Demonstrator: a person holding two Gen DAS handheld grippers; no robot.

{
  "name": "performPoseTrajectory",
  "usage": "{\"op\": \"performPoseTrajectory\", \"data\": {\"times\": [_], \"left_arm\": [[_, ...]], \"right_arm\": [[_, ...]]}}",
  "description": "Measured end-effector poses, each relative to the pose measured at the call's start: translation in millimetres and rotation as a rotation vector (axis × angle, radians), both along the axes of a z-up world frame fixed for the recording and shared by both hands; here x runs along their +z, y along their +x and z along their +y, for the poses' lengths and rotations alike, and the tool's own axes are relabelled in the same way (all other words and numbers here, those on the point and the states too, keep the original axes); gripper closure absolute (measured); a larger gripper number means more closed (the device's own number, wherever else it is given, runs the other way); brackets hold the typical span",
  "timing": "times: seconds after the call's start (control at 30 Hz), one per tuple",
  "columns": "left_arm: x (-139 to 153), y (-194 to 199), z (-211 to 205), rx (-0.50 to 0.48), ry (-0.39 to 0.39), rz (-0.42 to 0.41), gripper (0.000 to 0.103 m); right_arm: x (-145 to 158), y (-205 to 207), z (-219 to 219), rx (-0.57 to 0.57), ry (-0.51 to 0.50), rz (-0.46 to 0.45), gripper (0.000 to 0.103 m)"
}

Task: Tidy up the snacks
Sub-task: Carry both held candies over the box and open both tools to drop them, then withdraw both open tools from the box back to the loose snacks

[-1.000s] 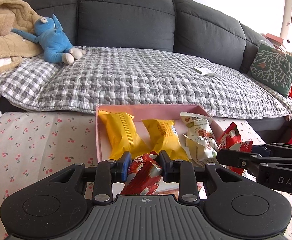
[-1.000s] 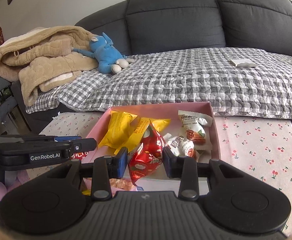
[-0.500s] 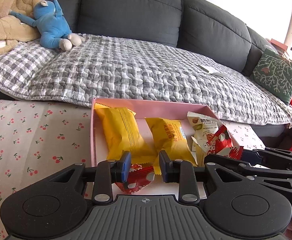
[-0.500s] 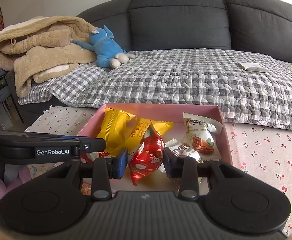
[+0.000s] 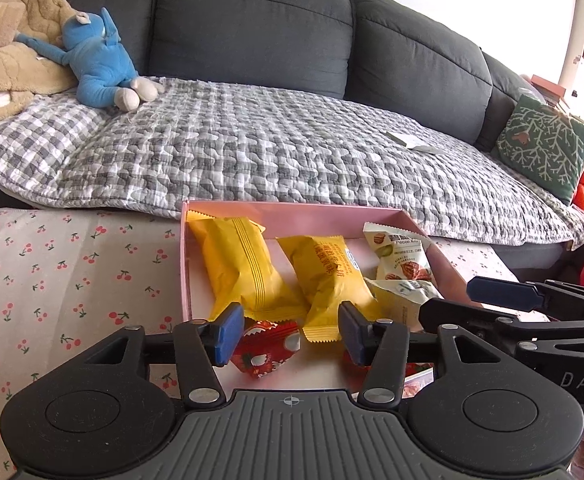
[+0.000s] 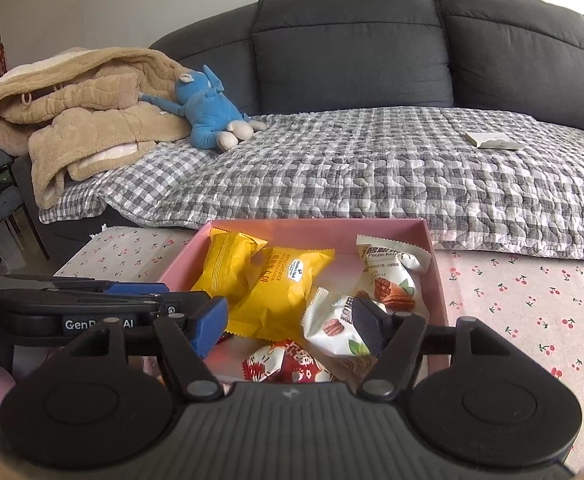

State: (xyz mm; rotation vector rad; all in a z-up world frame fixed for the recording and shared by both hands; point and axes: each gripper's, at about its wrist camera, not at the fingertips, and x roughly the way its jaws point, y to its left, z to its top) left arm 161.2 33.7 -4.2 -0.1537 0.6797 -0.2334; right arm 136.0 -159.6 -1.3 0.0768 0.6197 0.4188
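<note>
Jaws of my left gripper [image 5: 288,330] spread wide above a crinkled red foil snack packet [image 5: 266,346], my right gripper [image 6: 290,326] likewise open and empty over another red packet [image 6: 288,366], both inside the shallow pink cardboard tray [image 6: 438,280], yellow wrapped cakes [image 5: 244,268] further in.

The shallow pink cardboard tray [image 6: 436,264] is crowded: two yellow snack packets [image 6: 268,280] fill its left half, white pecan packets [image 6: 388,276] its right, red wrappers [image 6: 288,364] the near edge. Bare floor shows only in the far middle. The cherry-print table [image 6: 532,300] lies open right of the tray, and [image 5: 72,272] left of it
</note>
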Motion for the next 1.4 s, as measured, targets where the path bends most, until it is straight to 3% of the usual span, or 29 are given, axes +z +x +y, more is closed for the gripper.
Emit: {"op": "performPoseTrajectory", "data": {"times": [0.47,0.8,1.1,1.27,1.4], "left_arm": [[12.0,-52.5,9.8,-0.027,0.064,-0.009,0.017],[7.9,-99.8,5.4,-0.095,0.181,-0.010,0.011],[-4.5,-125.6,14.8,-0.111,0.107,0.021,0.007],[-16.2,-138.4,11.0,-0.149,0.175,0.012,0.006],[-24.2,-144.3,15.1,-0.152,0.180,0.026,0.006]], "right_arm": [[12.0,-28.6,-19.4,-0.043,0.001,0.023,0.013],[19.0,-58.4,-15.1,-0.020,-0.027,0.023,0.004],[8.4,-82.3,-14.0,0.005,-0.011,0.028,0.001],[3.8,-97.8,-8.3,0.053,-0.065,0.014,0.000],[-2.8,-111.6,-5.9,0.092,-0.115,-0.006,0.000]]}}
